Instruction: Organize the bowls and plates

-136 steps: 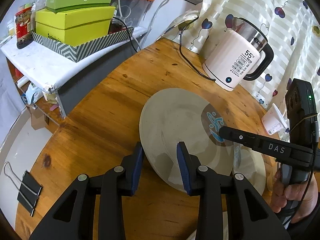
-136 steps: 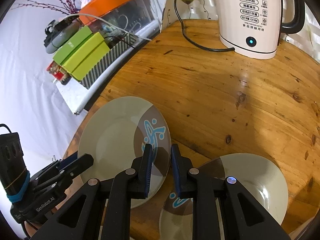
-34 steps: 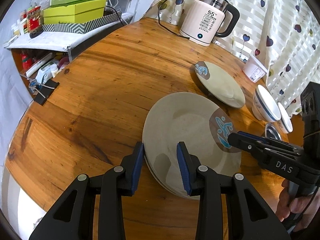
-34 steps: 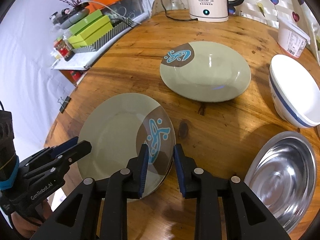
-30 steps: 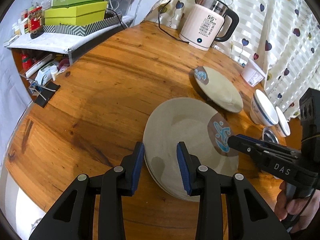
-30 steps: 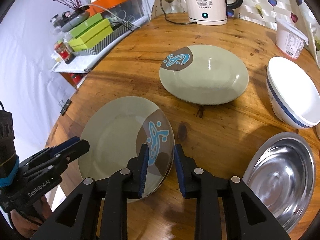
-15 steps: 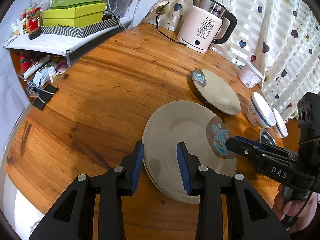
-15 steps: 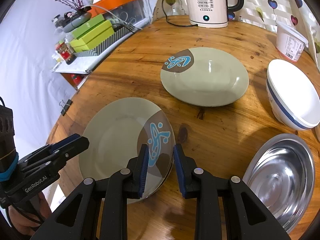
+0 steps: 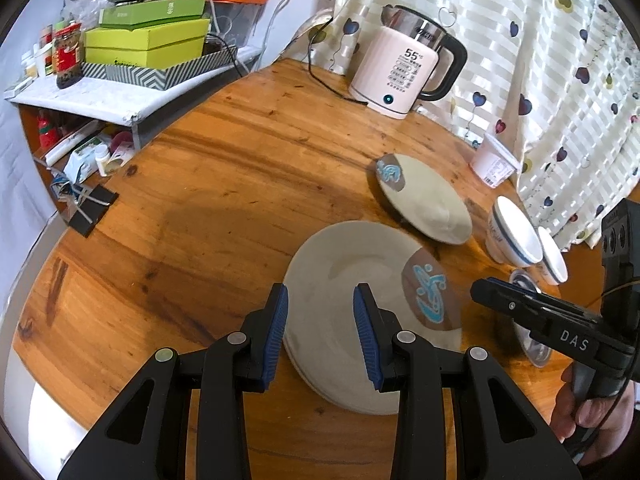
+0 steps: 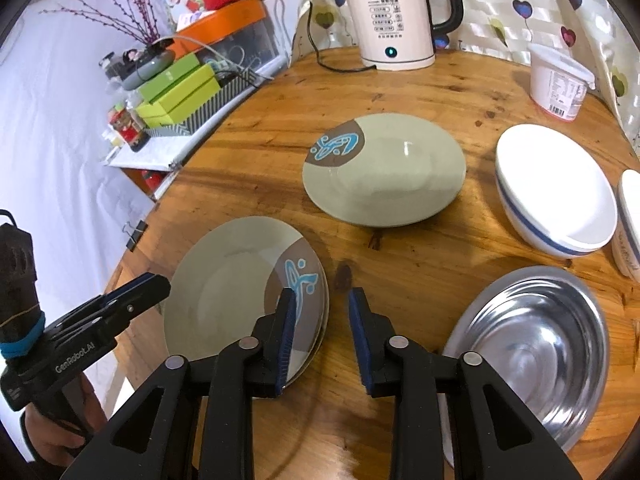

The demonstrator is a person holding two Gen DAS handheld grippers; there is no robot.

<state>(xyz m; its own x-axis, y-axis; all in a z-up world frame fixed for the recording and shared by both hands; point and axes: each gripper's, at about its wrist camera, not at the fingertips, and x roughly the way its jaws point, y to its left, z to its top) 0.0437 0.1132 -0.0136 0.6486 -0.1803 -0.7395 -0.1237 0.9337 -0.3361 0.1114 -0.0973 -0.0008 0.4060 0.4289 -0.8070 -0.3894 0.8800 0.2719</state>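
Observation:
A sage-green plate (image 9: pixel 352 280) (image 10: pixel 228 280) with a brown patch and a blue motif lies on top of another like it, near the front of the round wooden table (image 9: pixel 224 184). My left gripper (image 9: pixel 320 296) (image 10: pixel 158 284) is shut on its left rim, one pad outside and one over the dish. My right gripper (image 10: pixel 323 300) (image 9: pixel 480 286) is at the plate's right rim. Its jaws are opening: the rim sits by the left pad and bare wood shows between the pads. A further green plate (image 10: pixel 384 172) (image 9: pixel 424 200) lies alone farther back.
A white bowl with a blue band (image 10: pixel 556 188), a second white bowl (image 10: pixel 630 220) and a steel bowl (image 10: pixel 528 344) sit at the right. A kettle (image 10: pixel 388 20) with its cord and a white tub (image 10: pixel 558 80) stand at the back. A cluttered shelf (image 9: pixel 148 40) borders the left.
The right gripper's jaws have spread apart and no longer pinch the plate's right rim. The left gripper and the plate have stayed where they were.

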